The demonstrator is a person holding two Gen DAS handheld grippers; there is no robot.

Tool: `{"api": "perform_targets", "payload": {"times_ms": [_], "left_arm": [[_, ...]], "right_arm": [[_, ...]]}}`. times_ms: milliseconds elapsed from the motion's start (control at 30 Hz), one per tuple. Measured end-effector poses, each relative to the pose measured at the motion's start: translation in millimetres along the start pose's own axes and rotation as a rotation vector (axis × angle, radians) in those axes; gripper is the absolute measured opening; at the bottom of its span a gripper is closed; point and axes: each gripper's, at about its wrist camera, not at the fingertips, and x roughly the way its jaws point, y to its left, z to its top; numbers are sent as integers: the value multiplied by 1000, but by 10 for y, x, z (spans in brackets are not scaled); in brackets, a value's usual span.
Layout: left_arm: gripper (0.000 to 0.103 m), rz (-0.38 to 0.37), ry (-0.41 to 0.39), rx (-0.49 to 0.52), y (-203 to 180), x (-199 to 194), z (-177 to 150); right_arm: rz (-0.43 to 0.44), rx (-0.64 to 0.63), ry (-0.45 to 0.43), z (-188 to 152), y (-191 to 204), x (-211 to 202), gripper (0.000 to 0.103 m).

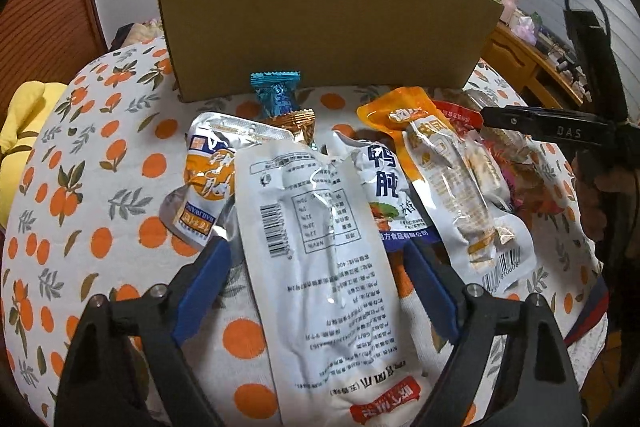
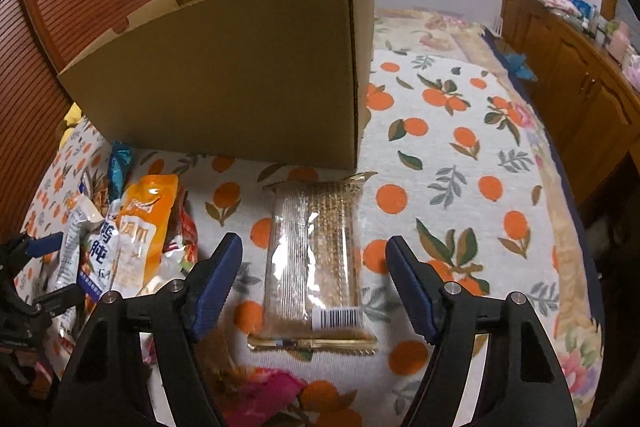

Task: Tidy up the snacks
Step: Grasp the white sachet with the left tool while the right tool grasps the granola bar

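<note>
While both fingers pairs spread, white pouch [image 1: 320,247] between left, clear pack [image 2: 316,259] between right.

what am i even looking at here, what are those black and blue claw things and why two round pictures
Each claw is a hand-held two-finger gripper; a person carries one in each hand, and a fisheye camera on each looks out along its fingers. That is why both pictures look round.

The left gripper is open around a long white snack pouch at the edge of a heap of packets. The right gripper is open around a clear packet of brown snack bars. Neither is gripped. Everything lies on an orange-print cloth, with an open cardboard box behind.
</note>
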Motion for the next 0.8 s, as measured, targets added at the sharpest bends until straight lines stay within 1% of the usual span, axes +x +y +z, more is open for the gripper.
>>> {"api": "perform_targets", "payload": {"times_ms": [33,100,167,267,433,467,500,533,600,667,733,800], "left_arm": [[88,-1,3,2,6,4,11],[79,-4,6,18,-9,0,16],[74,10,11,41,-34,-1,-1],[73,10,13,58,-21,-6,-30],[67,2,-2,65,41,-45,-79],[66,-2,-3,63,63,-55,-82],[61,-3,-4,63,72,-63,-88],[59,2,-5,66,69,-66,-90],[52,2,-8,70,86,-77,-94],[46,-11,-10,65,108,-85,-93],[45,-12,-13,65,108,-99,-101],[44,-11,-16,69,111,-116,-109]], "right_arm": [[-2,-2,5,9,4,22,76],[-5,-7,14,21,11,53,75],[-7,-12,21,30,17,75,75],[-7,-18,32,29,21,95,74],[-16,-33,41,19,13,103,73],[-18,-35,42,19,14,103,72],[-23,-40,44,21,31,112,71],[-30,-46,45,19,34,113,70],[-43,-57,48,16,40,116,64],[-48,-66,49,10,42,114,52],[-54,-86,54,6,55,109,47],[-47,-97,55,-5,64,100,45]]}}
